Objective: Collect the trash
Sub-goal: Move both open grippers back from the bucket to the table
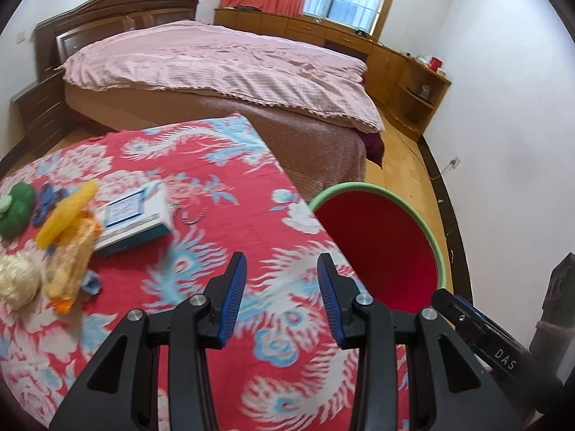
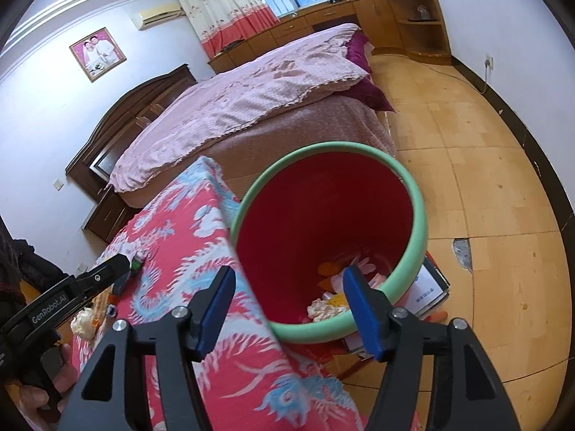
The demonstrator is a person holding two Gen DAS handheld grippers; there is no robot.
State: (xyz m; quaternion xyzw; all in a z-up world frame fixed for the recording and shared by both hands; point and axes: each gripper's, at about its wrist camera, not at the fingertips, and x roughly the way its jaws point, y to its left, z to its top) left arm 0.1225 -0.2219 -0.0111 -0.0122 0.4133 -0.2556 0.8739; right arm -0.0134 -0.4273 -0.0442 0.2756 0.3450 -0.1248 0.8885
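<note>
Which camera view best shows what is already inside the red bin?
The right wrist view: it looks down into the red bin, showing crumpled wrappers on its bottom. The left wrist view shows only the bin's green rim and upper inner wall; the contents are hidden.

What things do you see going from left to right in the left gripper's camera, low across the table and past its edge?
Green toy → yellow wrapper → blue and white box → left gripper, open over the cloth → red bin with a green rim.
</note>
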